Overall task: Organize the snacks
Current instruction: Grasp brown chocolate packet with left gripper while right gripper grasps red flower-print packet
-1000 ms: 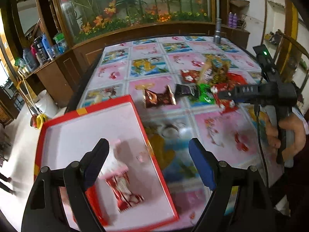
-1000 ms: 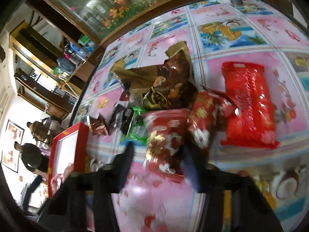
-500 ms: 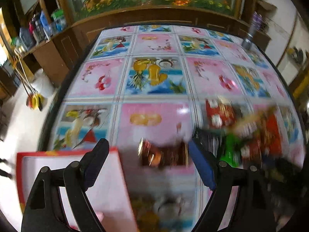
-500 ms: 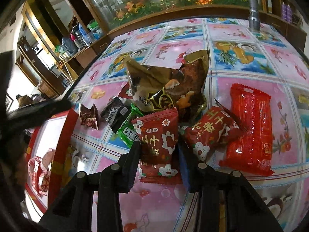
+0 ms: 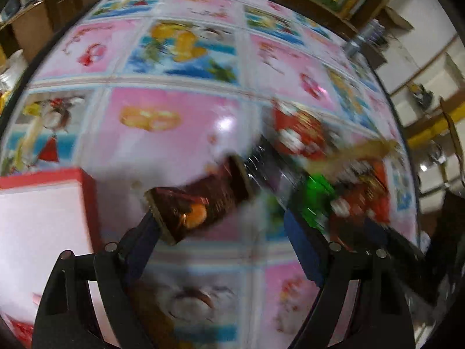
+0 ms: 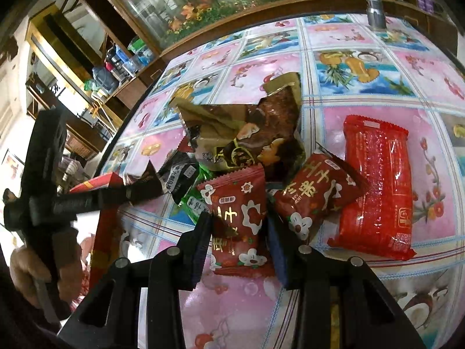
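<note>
Right gripper point(image 6: 237, 234) pinches glossy red flower-print packet point(image 6: 237, 218) at pile's near edge on table point(image 6: 377, 122). Left gripper point(image 5: 221, 226), spread, has moved from red tray point(image 5: 87, 192) to crinkly brown wrapper point(image 5: 200, 200), prob. touching; view blurred.

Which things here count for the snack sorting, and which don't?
Job:
small dark-red flowered snack packet
long bright-red plastic snack pack
shiny brown foil candy wrapper
red-rimmed white tray

Not job:
metal flask
glass aquarium
</note>
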